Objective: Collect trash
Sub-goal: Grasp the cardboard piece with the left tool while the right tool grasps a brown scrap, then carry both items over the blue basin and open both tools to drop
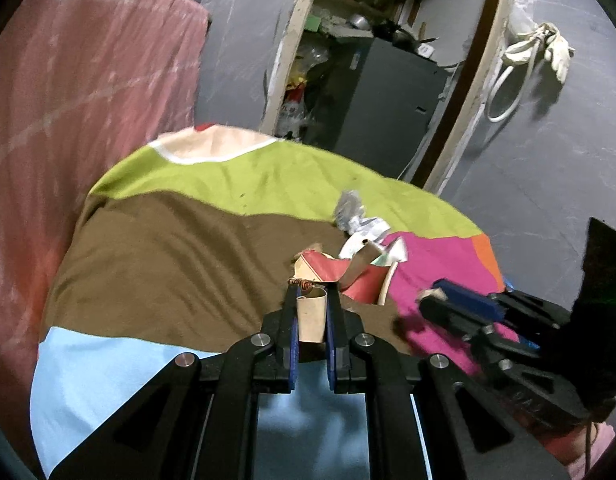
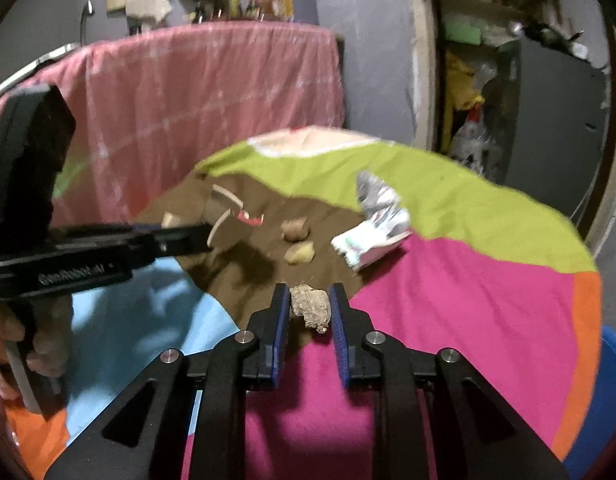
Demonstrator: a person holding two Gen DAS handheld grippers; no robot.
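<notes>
A crumpled brown paper wad [image 2: 311,307] is being pinched between the blue pads of the right claw [image 2: 310,300], the jaws narrowed around it with both pads against its sides, so the scrap looks caught, just above the magenta patch of the patchwork cloth [image 2: 468,300] that covers the desk. No earlier view is given, so only the grip itself can be spoken of. Out at twelve o'clock from that wad, two more small brown lumps [image 2: 296,240] are left lying on the brown patch, and at one o'clock a crushed white and silver wrapper [image 2: 374,224] is sprawled where brown meets green; these appear still to be collected. At ten o'clock, the left claw [image 1: 312,292] is seen reaching in, and in its own view it is clamped tight on the thin wall of a torn paper cup [image 1: 312,316], red outside and pale inside, the jaws nearly together because so little material lies between them. The cup seems to be held mouth-open as a catch-all, which would explain why the right claw's scrap is carried beside it. Behind, a pink cloth [image 1: 88,100] is draped at nine o'clock, and a blue bin [image 2: 608,392] is glimpsed at four o'clock below the desk edge, possibly the final destination.
</notes>
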